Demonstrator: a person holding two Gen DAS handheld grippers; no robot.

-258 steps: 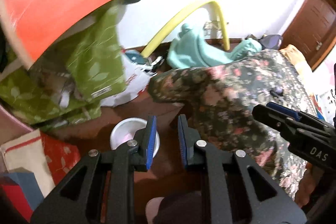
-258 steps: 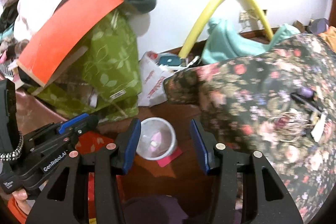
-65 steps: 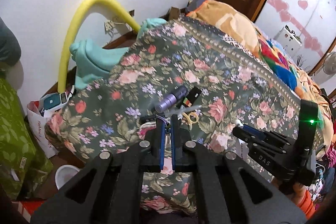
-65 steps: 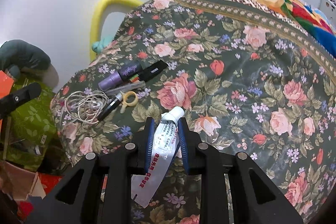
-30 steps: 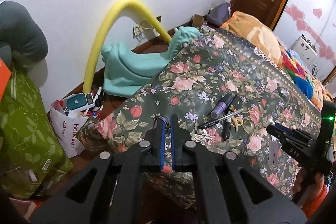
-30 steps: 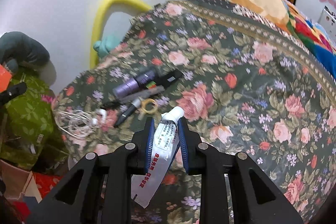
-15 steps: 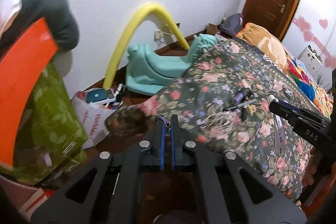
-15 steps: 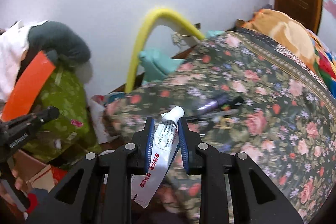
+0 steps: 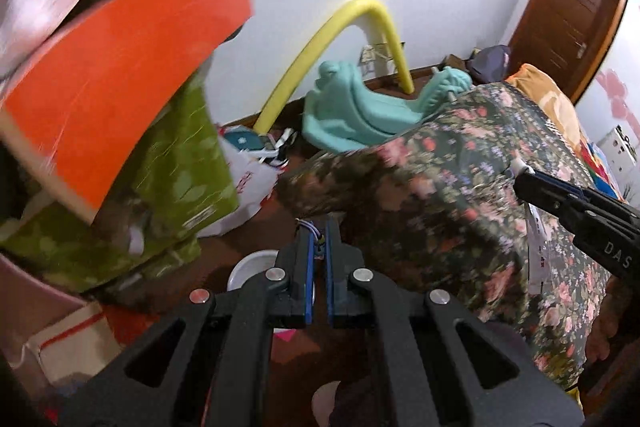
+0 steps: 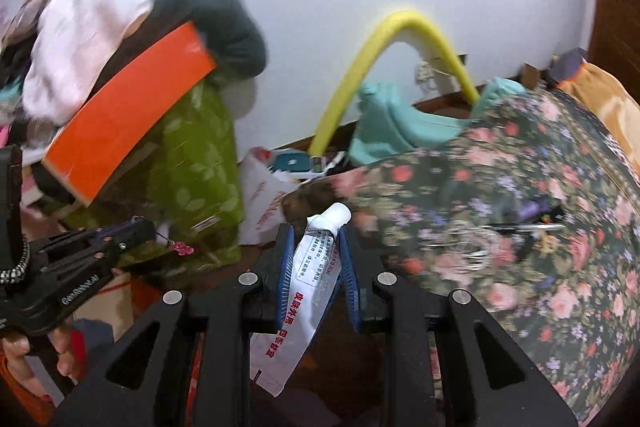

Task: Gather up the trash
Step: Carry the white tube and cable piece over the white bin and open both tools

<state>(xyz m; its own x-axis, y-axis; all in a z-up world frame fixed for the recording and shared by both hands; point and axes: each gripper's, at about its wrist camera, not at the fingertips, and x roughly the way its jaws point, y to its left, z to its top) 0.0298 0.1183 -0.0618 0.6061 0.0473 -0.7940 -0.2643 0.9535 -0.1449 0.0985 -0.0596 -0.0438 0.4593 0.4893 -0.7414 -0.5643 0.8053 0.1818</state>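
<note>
The bed [image 10: 540,267] wears a dark floral cover, and near its foot edge lie a tangle of thin white cord [image 10: 464,243], a purple tube [image 10: 534,207] and a slim metal implement [image 10: 528,226], all blurred. Beyond them sits an orange pillow [image 10: 608,99]. On the brown floor [image 9: 256,235] stand a white bucket [image 9: 250,269], a white plastic bag [image 9: 250,183] and a teal plastic rocker [image 9: 360,115] by the wall.

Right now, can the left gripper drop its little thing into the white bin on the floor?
Probably yes. The left gripper hangs almost over the white bin, nothing lies between them, and its jaws pinch a small hair tie.
</note>
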